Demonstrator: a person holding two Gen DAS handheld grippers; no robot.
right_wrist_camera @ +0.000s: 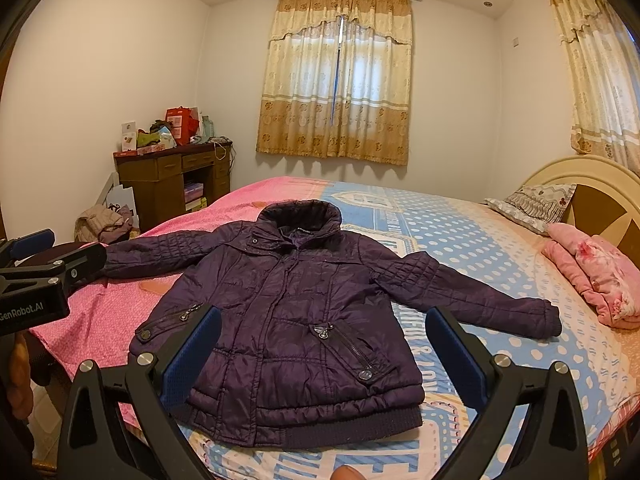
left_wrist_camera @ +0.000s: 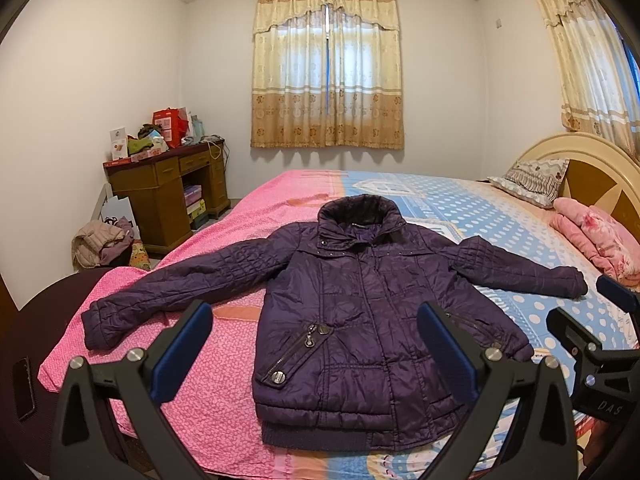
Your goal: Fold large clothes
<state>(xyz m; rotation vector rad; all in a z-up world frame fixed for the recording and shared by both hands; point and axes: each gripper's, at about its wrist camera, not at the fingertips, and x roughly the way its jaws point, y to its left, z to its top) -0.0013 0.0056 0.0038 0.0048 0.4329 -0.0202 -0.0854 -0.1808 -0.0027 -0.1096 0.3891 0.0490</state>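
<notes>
A dark purple quilted jacket (left_wrist_camera: pixel 360 300) lies flat, front up, on the bed (left_wrist_camera: pixel 224 400), with both sleeves spread out and its collar toward the far wall. It also shows in the right wrist view (right_wrist_camera: pixel 296 312). My left gripper (left_wrist_camera: pixel 316 344) is open and empty, held above the jacket's lower hem. My right gripper (right_wrist_camera: pixel 324 348) is open and empty, also above the hem. The right gripper shows at the right edge of the left wrist view (left_wrist_camera: pixel 592 344); the left gripper shows at the left edge of the right wrist view (right_wrist_camera: pixel 36 272).
The bed cover is pink on the left and blue dotted on the right (right_wrist_camera: pixel 480 248). A folded pink blanket (right_wrist_camera: pixel 600 276) and a pillow (right_wrist_camera: pixel 532 200) lie by the headboard. A cluttered wooden desk (left_wrist_camera: pixel 168 184) and a clothes pile (left_wrist_camera: pixel 104 240) stand at the far left.
</notes>
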